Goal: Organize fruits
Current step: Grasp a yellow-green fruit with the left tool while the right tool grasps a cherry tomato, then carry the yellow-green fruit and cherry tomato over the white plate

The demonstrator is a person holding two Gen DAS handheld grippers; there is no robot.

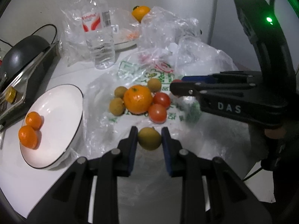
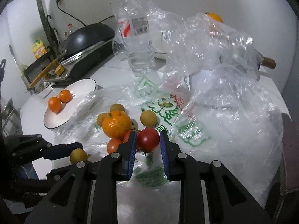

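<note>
Nearest you, your left hand-held gripper (image 1: 149,136) pinches a longan (image 1: 149,138) lifted over the plastic bag (image 1: 205,130), while your right hand-held gripper (image 2: 146,140) clamps a tomato (image 2: 148,139). Beyond, a mandarin (image 1: 138,99), three longans and two tomatoes wait on the bag. Only two mandarins sit on the white plate (image 1: 61,112), so most sorting seems left.

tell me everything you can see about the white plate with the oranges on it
The white plate is round and shallow with a thin dark rim, glossy like ceramic. It sits upright on the white table, left of the fruit pile. Two small oranges lie touching each other near its left edge; the rest is bare. Clear plastic wrap laps against its right side. Neither gripper touches it.
</note>
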